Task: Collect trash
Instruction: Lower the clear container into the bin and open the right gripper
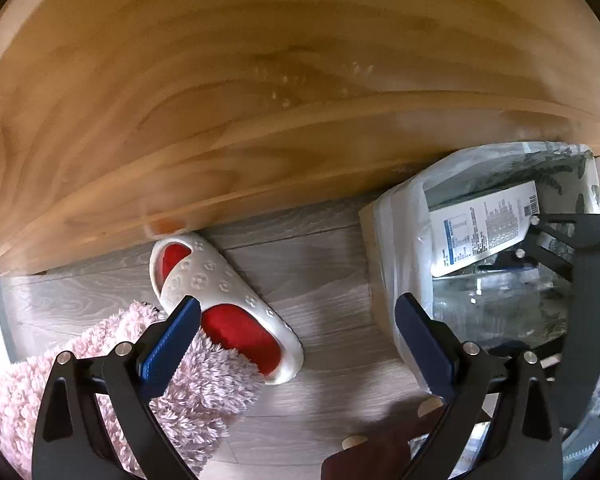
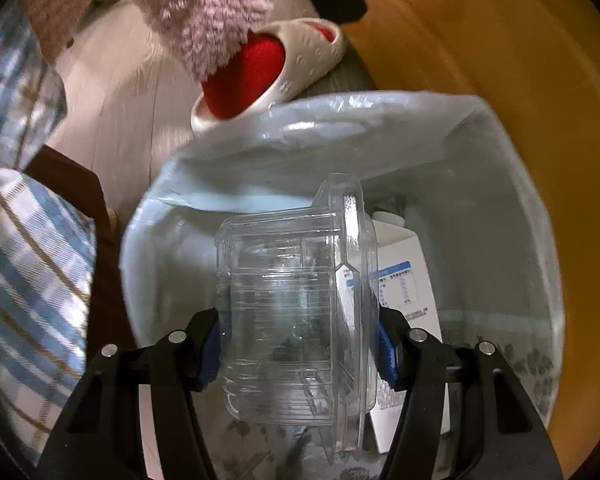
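Clear plastic fills our right wrist view: the right gripper [image 2: 298, 344] clamps a transparent clamshell container [image 2: 296, 304] between its blue pads, holding it over the open bin [image 2: 500, 184] lined with a pale bag; a white carton [image 2: 404, 280] with blue print lies inside the bin; our left gripper [image 1: 298, 332] stands wide with nothing between its jaws, above grey floor [image 1: 324, 280]; a white slipper [image 1: 220, 280] with a red insole lies near the bin, partly under a pink fluffy sleeve [image 1: 204, 384].
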The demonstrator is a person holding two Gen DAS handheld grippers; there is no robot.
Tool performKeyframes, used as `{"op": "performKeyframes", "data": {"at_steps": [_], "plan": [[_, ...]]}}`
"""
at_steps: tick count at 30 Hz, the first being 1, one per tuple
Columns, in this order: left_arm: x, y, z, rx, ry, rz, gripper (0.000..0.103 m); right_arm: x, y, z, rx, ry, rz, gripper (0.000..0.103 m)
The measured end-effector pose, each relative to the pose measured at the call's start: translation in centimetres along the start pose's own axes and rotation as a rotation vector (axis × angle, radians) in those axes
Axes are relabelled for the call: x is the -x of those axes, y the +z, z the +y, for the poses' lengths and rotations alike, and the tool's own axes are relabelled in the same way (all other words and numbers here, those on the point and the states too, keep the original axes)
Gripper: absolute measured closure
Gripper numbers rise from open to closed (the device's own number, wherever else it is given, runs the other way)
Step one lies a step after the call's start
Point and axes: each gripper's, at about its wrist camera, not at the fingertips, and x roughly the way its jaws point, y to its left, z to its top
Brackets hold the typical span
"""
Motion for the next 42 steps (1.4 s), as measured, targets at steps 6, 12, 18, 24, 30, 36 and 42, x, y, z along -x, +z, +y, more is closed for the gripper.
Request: {"op": "performKeyframes", "data": {"at_steps": [6, 12, 18, 24, 30, 36, 42], "plan": [[-0.5, -0.2, -0.3, 0.000, 0.011, 0.018, 0.009, -2.6, -0.2, -1.6, 0.020, 0.050, 0.034, 0.044], [-0.5, -0.4, -1.0, -0.016, 0.013, 0.028, 0.009, -4.3, -0.1, -2.3, 0.049, 0.051, 0.060, 0.044], [-0.9, -0.7, -1.3, -0.022, 0.015, 0.043, 0.009, -4.9, -0.3, -2.5, 0.066, -0.011, 0.049, 0.044], [-1.1, -0.9, -0.7, -0.003, 0.019, 0.063, 0.009, -5.3, -0.4, -2.5, 0.042, 0.016, 0.045, 0.044], [-1.2, -0.2, -0.9, 0.002, 0.037, 0.076, 0.009, -5.7, 0.7, -3.1, 0.053, 0.017, 0.038, 0.043], [-1.4, -0.4, -0.6, 0.003, 0.031, 0.079, 0.009, -5.5, 0.1, -3.0, 0.055, 0.008, 0.027, 0.043], [-1.2, -0.4, -0.6, -0.002, 0.027, 0.071, 0.009, -5.1, -0.2, -3.4, 0.015, 0.028, 0.021, 0.037]]}}
